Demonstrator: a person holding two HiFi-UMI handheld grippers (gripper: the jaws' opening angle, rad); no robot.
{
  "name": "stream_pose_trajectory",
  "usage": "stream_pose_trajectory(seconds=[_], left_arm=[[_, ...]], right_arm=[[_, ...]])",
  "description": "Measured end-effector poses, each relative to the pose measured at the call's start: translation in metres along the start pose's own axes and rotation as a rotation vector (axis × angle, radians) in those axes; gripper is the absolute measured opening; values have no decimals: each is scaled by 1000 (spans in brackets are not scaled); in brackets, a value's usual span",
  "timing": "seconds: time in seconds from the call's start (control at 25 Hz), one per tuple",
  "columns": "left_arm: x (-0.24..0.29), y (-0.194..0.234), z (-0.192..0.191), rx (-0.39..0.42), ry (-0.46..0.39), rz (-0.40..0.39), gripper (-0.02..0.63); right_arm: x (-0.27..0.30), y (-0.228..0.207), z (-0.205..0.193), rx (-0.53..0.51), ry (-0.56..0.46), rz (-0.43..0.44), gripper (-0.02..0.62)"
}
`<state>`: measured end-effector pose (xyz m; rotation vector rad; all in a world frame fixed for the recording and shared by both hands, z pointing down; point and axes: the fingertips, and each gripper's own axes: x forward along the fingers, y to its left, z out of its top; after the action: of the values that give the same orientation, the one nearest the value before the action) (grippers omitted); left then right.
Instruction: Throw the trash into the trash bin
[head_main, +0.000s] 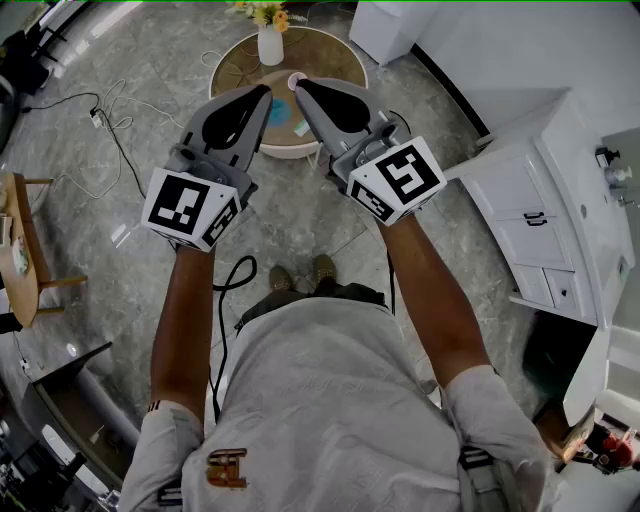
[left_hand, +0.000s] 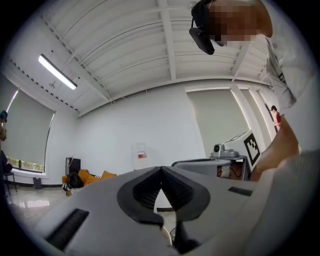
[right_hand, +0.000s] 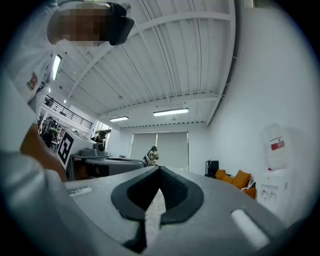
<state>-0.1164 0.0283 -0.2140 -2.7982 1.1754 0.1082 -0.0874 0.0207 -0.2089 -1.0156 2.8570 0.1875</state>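
grippers: we hold two, left gripper (head_main: 265, 92) and right gripper (head_main: 299, 86), both clamped closed, empty
round table (head_main: 338, 55): one
vase (head_main: 270, 46): one, on it

The grey plastic left gripper (head_main: 266, 92) and right gripper (head_main: 299, 86) have black pads, and each carries a white cube printed with black square markers. The stone floor (head_main: 160, 50) is grey with pale veins. The round low table (head_main: 335, 60) has a brown woven top and a white rim. A white ceramic vase (head_main: 270, 47) holds yellow flowers (head_main: 262, 12). The drawer cabinet (head_main: 525, 235) is white.

Head view steeply downward; gripper views forward, slightly upward
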Motion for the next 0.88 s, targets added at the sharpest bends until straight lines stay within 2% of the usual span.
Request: stream_pose_trajectory(seconds=[0.4,0.88], left_arm=[[-6,4,-2,-14,-13,-1,-2],[-27,34,-11,-27,-26,7,-2]], right_arm=[[5,12,3,-9,-20,12,0],[15,6,-4,-20,11,-72,0]])
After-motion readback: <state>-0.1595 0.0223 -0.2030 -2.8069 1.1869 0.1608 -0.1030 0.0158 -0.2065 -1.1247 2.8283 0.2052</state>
